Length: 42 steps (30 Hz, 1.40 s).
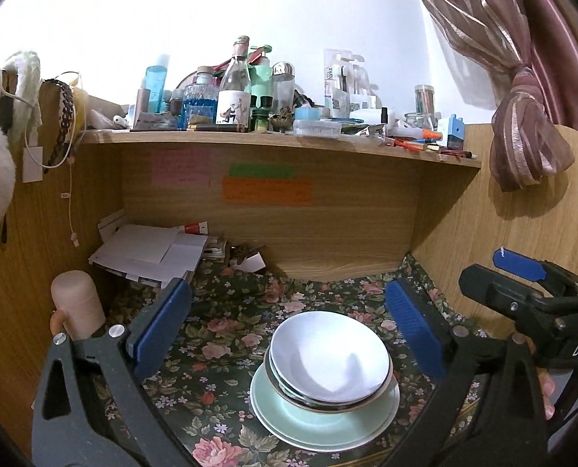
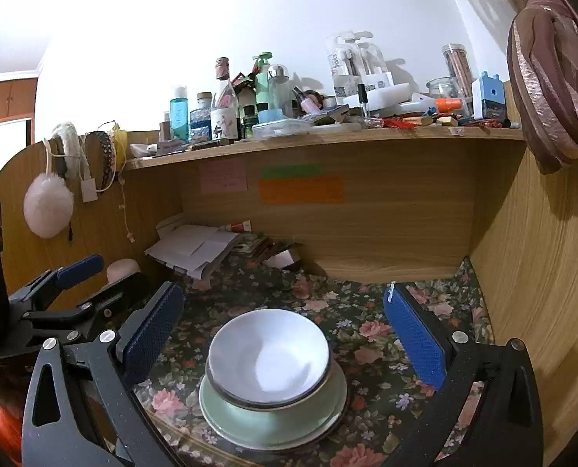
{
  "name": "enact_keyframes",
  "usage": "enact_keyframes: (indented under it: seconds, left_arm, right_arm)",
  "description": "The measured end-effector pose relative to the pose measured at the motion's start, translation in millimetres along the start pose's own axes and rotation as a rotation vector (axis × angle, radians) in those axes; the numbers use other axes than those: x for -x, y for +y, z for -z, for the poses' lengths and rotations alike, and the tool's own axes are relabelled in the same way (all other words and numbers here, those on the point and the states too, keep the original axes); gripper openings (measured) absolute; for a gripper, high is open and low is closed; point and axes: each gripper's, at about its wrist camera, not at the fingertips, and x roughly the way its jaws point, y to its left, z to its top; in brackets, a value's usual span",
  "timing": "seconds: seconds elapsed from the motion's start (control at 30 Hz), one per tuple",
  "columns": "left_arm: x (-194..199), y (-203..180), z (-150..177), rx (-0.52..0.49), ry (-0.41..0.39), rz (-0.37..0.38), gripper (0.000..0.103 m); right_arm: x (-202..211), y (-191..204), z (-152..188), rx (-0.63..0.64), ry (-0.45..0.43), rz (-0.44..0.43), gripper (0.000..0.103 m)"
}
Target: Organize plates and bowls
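Observation:
Nested white bowls (image 1: 330, 354) (image 2: 269, 354) with dark rims rest on stacked pale green plates (image 1: 289, 424) (image 2: 226, 420) on a floral tablecloth (image 1: 226, 334). My left gripper (image 1: 285, 295) is open, its blue pads set wide on either side of the stack and above it, with nothing between them. My right gripper (image 2: 283, 299) is open as well and stands wide over the same stack without touching it. Each gripper shows at the edge of the other's view: the right one (image 1: 495, 272) with a hand behind it, the left one (image 2: 102, 278).
The desk is a wooden alcove with side panels (image 2: 522, 272) and a back wall. A pile of papers (image 1: 153, 253) fills the back left corner; a pale pink cylinder (image 1: 77, 299) stands at the left. The shelf (image 1: 273, 138) above holds several bottles. A tied curtain (image 1: 522, 136) hangs right.

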Motion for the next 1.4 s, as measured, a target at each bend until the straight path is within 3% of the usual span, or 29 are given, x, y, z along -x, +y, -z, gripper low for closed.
enact_keyframes:
  seconds: [1.4]
  left_arm:
    - [-1.4,-3.2,3.2,0.003,0.002,0.001,0.103]
  right_arm:
    - [-6.7,1.6,6.1,-0.008,0.012,-0.017,0.103]
